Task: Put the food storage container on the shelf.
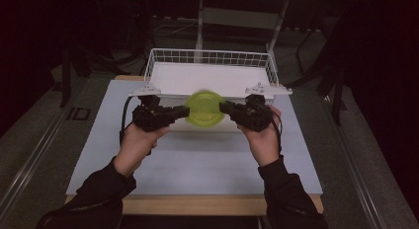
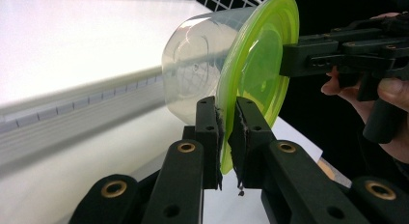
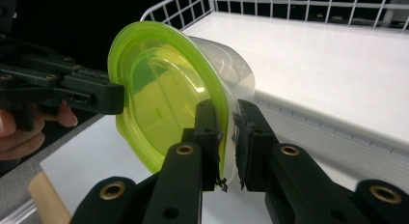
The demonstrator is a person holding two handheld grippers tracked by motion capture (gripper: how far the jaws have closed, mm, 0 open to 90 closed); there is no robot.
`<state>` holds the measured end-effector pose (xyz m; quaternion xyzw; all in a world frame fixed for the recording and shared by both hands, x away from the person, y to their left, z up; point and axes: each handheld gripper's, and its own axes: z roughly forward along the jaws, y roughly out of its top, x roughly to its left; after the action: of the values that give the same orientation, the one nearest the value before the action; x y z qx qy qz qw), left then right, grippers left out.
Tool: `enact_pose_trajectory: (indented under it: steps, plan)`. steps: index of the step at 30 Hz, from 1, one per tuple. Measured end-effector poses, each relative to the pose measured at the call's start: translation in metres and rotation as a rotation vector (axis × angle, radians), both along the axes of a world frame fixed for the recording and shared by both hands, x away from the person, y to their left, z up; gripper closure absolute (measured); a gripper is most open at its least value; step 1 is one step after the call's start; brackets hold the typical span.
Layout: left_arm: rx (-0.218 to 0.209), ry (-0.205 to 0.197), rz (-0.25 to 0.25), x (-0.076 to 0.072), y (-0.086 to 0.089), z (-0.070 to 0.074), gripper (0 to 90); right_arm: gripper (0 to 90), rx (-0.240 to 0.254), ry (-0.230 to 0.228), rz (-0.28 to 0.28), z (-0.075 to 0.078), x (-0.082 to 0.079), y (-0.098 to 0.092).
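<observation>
While I hold it clear of the white table point(image 1: 197, 160), a clear tub point(image 2: 197, 74) with a lime-green lid point(image 1: 205, 108) hangs on its side between my two tongs. My left tongs point(image 1: 185, 112) clamp the lid's rim at 9 o'clock; my right tongs point(image 1: 223, 107) clamp it at 3 o'clock. The lid faces me, and the tub's base points toward 12 o'clock, at the near edge of the white wire basket point(image 1: 210, 56).

White table point(image 1: 197, 160) w/ wire basket point(image 1: 210, 58) at far edge.
</observation>
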<state>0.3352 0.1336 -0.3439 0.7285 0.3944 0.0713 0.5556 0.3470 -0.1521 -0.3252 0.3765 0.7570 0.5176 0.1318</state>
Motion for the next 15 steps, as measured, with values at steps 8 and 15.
enact_pose_trajectory:
  steps: [8,15]
  plan:
    - [0.000,-0.024,0.020,0.021,0.000,0.013,82.2,80.4,-0.007,0.017,-0.024,0.019,0.020,0.003]
    - [-0.017,-0.014,0.028,0.037,0.004,0.021,82.2,80.4,-0.007,0.041,-0.032,0.029,0.037,0.007]
